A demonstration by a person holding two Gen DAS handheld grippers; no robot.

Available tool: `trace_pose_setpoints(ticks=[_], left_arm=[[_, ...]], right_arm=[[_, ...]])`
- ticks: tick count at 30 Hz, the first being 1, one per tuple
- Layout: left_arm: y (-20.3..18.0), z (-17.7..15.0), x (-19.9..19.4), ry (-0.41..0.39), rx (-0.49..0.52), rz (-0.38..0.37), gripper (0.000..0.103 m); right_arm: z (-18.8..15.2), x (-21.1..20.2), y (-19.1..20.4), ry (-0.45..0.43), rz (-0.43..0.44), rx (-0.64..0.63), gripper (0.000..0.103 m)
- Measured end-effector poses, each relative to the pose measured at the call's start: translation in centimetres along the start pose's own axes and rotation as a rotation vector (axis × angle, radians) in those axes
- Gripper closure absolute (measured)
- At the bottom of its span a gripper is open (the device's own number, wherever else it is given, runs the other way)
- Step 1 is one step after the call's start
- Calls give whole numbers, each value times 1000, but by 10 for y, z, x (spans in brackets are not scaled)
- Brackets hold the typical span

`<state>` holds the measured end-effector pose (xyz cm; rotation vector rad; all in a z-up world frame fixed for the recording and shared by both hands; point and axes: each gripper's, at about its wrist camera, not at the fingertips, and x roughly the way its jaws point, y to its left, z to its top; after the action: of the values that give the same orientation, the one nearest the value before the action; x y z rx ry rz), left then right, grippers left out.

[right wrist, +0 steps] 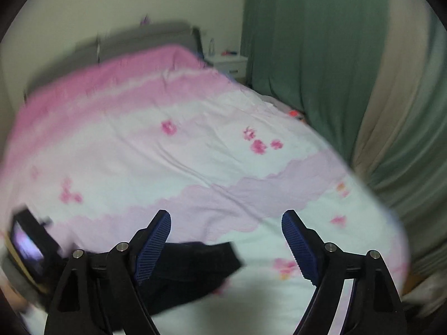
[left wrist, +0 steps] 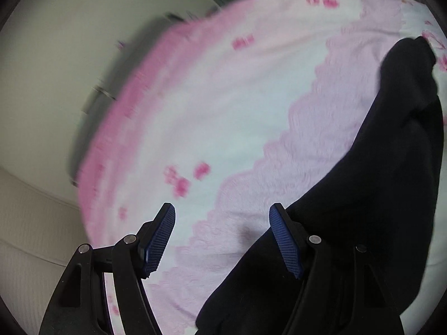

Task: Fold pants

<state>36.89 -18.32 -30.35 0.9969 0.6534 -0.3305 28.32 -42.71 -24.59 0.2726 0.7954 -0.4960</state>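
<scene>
Black pants lie on a pink and white bedspread, stretching from the lower middle to the upper right of the left wrist view. My left gripper is open and empty; its right finger sits over the pants' left edge. In the right wrist view the pants lie bunched at the lower left, under the left finger. My right gripper is open and empty above the bedspread. Both views are blurred.
A green curtain hangs right of the bed. A grey headboard and a white nightstand stand at the far end. The other gripper's body with a lit screen shows at the left edge.
</scene>
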Motion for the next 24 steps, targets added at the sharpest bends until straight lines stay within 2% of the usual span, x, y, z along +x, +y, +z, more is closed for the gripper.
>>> trace_pose_setpoints(ticks=[3,6,8,10,12,13,15,18,20,21,24], left_arm=[[-22,-7,-44,-135,32,62,33],[-61,-4,-71,-259,166,73,33],[-103,2,-82,-327,308,116,33],[-138,6,-79,-359,404,182,37],[-154,6,-73,-340,434,190,46],[-159,9,-70,-315,432,170,48],[-168,11,-67,-293,419,128,48],[-184,10,-71,-300,465,143,47],[-194,9,-74,-304,472,140,42],[-199,11,-75,-312,475,143,37],[-214,17,-72,-391,540,187,34]], right_arm=[[-21,-4,-30,-14,27,131,21],[-42,-6,-56,-26,19,193,21],[-53,-3,-68,-14,23,208,21],[-61,8,-74,10,-3,203,21],[-69,18,-78,26,-11,192,21],[-72,21,-80,30,-10,187,21],[-78,26,-81,32,-8,179,21],[-85,45,-84,33,-12,151,21],[-89,65,-85,50,13,99,21],[-89,71,-85,48,34,73,21],[-94,83,-95,56,57,36,21]])
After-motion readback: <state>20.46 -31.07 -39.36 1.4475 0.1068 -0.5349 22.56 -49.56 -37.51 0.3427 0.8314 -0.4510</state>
